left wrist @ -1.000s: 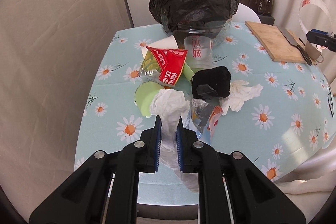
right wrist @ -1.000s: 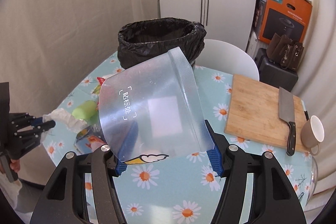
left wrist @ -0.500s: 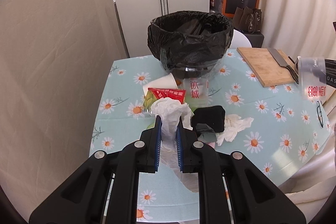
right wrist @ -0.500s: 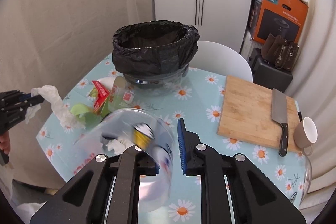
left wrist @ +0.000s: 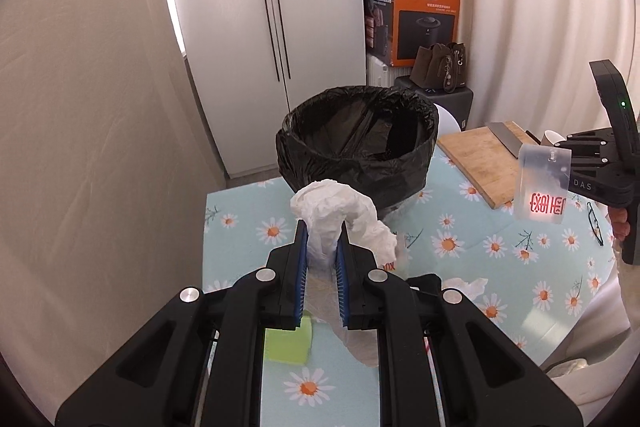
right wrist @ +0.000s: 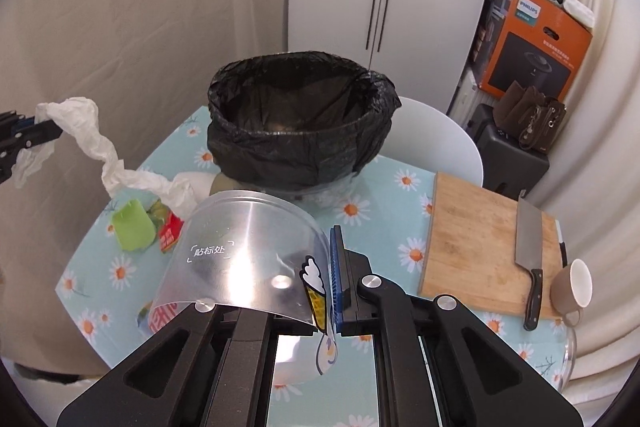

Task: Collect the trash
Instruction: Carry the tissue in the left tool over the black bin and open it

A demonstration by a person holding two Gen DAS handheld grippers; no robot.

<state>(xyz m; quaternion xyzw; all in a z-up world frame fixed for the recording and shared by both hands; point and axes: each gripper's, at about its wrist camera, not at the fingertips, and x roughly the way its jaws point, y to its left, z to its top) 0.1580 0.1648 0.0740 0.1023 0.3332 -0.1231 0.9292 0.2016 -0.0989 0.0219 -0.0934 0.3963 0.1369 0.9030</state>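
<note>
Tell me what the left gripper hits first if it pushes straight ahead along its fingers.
Probably the black bag-lined trash bin: it stands straight beyond the left gripper, which is shut on crumpled white tissue. The gripper looks raised above the table, so depth is uncertain.

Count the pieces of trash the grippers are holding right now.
2. The left gripper clamps a white tissue lifted above the table. The right gripper holds a clear plastic cup near the bin. More trash stays on the table.

Left wrist cam: above table's near-left edge, facing bin (left wrist: 356,143). Right wrist cam: right of it, same heading. Shared: bin, board (right wrist: 486,247).
</note>
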